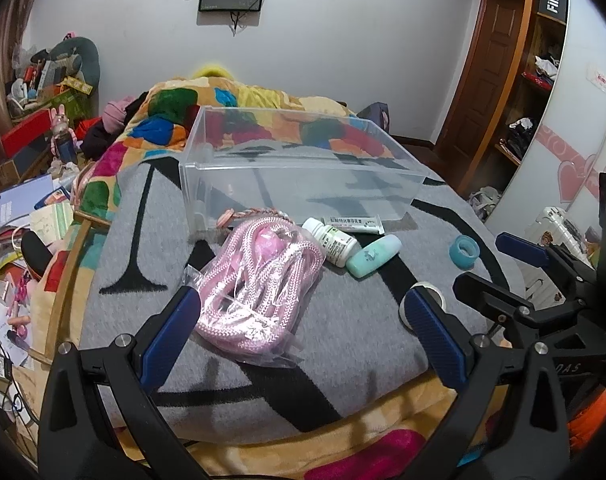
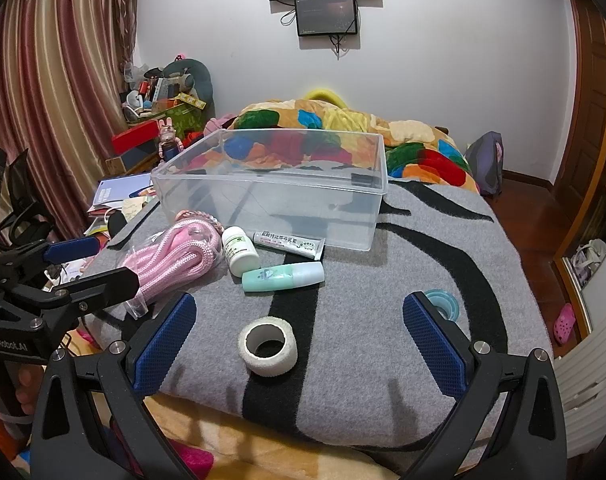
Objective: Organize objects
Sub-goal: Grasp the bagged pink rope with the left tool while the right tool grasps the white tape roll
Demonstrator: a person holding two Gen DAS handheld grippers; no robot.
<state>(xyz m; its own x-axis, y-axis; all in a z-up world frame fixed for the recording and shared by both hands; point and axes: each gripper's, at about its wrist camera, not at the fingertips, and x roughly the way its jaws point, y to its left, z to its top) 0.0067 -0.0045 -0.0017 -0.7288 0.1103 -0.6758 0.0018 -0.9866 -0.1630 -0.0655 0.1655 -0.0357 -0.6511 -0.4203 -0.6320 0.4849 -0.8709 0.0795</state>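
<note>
Because the bagged pink rope (image 1: 255,280) lies loose and slippery between the wide-apart fingers of the left gripper (image 1: 303,320), a pinch on plastic alone could let it slide out. From the right wrist, the right gripper (image 2: 299,340) also stands spread, bracketing 1 white tape roll (image 2: 267,343); squeezing may flatten it. Behind, the clear bin (image 2: 271,184) looks empty.

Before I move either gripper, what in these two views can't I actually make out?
- White tape roll: left wrist view, mostly hidden behind the left gripper finger.
- Blue tape ring: right wrist view, partly hidden by the right gripper finger.
- Ointment tube and white bottle labels: too small to read.
</note>
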